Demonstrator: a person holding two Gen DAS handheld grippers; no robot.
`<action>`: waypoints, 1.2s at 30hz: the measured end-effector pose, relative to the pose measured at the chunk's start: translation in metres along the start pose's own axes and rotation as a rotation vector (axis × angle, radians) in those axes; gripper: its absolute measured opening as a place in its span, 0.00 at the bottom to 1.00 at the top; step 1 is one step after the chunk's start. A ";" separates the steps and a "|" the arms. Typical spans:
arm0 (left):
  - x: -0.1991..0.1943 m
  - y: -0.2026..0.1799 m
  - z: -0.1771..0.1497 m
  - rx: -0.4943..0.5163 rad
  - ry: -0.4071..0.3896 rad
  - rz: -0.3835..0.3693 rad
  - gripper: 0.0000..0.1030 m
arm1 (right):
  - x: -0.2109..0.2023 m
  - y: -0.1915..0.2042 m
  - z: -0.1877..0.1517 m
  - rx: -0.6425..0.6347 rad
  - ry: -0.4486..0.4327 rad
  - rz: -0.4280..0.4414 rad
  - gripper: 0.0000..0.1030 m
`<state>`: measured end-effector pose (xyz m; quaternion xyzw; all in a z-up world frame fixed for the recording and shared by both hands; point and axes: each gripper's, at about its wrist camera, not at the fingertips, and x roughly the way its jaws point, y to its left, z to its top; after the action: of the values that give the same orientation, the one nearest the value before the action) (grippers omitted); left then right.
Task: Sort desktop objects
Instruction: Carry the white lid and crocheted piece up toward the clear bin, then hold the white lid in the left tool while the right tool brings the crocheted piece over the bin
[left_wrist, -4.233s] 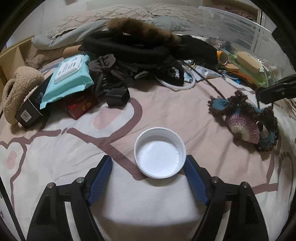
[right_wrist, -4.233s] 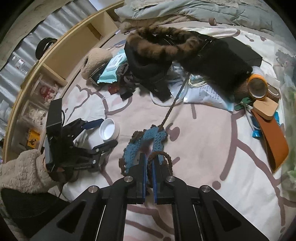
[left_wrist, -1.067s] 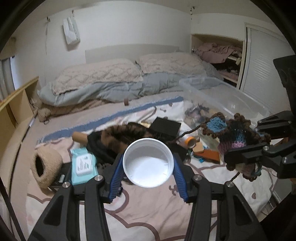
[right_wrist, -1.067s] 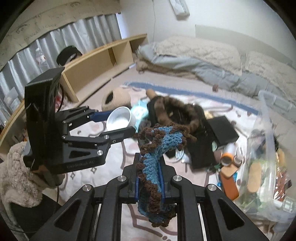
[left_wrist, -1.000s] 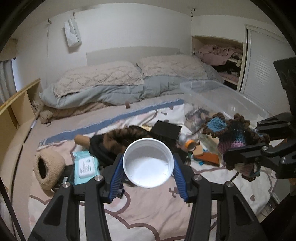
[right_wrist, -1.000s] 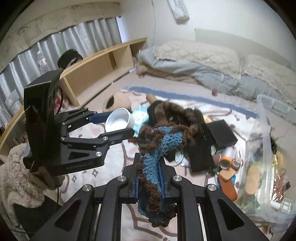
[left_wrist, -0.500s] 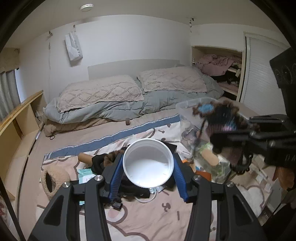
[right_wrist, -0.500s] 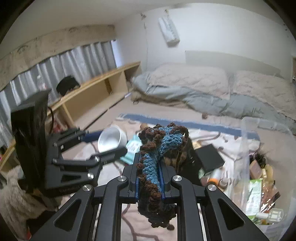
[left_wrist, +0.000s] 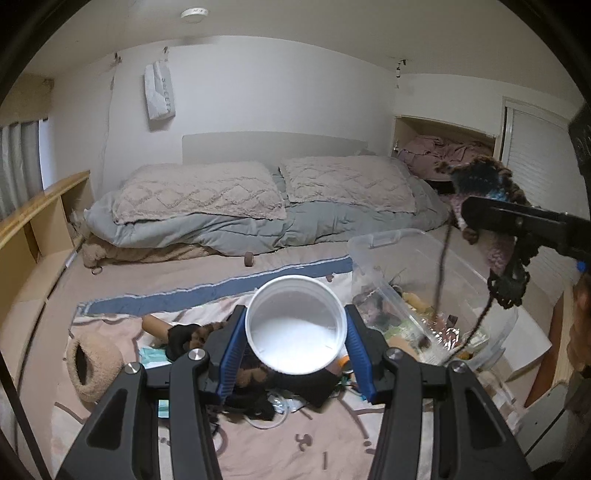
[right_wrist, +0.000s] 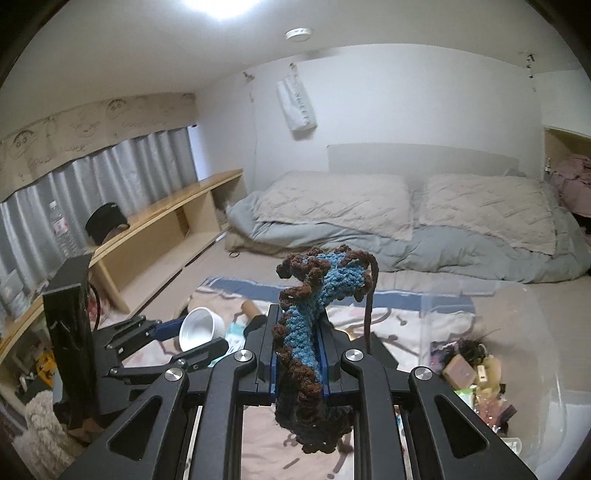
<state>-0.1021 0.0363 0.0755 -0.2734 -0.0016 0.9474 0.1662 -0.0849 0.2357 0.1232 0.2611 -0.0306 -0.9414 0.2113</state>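
1. A bedroom was shown: a low bed (left_wrist: 155, 273) with two quilted pillows (left_wrist: 199, 195) and a grey duvet (left_wrist: 258, 229) against a white wall, a wooden shelf (right_wrist: 173, 218) along the curtained side.
2. A patterned pink sheet (left_wrist: 303, 443) was spread at the near end of the bed, and the clutter was heaped on it.
3. The left tool (left_wrist: 295, 343) was held above that heap, its blue pads pressed on either side of a white round cup (left_wrist: 295, 325), whose open mouth was turned toward the camera.
4. Below the cup, dark clothing with a fur trim (left_wrist: 207, 328), a teal wipes packet (left_wrist: 151, 356) and a cardboard tube (left_wrist: 155, 325) were partly hidden by the tool's fingers.
5. A beige fleece slipper (left_wrist: 92, 363) was seen lying to the left of the heap, apart from it.
6. The right tool (right_wrist: 297, 354) was closed narrowly on a blue and brown crocheted piece (right_wrist: 314, 295), which stuck up between the pads and hung below them; a brown yarn strand (right_wrist: 369, 306) dangled from it.
7. A clear plastic bin (left_wrist: 443, 258) stood at the right of the sheet, already partly filled with small items; the crocheted piece was held in the air above its far side in the left view.
8. The left tool was seen in the right view lower left, well apart from the bin.
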 end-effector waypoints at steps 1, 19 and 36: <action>0.000 0.000 0.002 -0.018 -0.002 -0.014 0.49 | -0.002 -0.002 0.000 0.007 -0.009 -0.006 0.16; 0.023 -0.047 0.030 -0.065 -0.092 -0.050 0.49 | -0.020 -0.049 0.033 0.048 -0.053 -0.153 0.16; 0.075 -0.107 0.018 0.043 -0.050 -0.025 0.49 | 0.001 -0.087 0.056 -0.005 -0.006 -0.230 0.16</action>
<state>-0.1372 0.1622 0.0619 -0.2461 0.0111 0.9516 0.1839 -0.1467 0.3111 0.1560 0.2596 0.0014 -0.9603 0.1023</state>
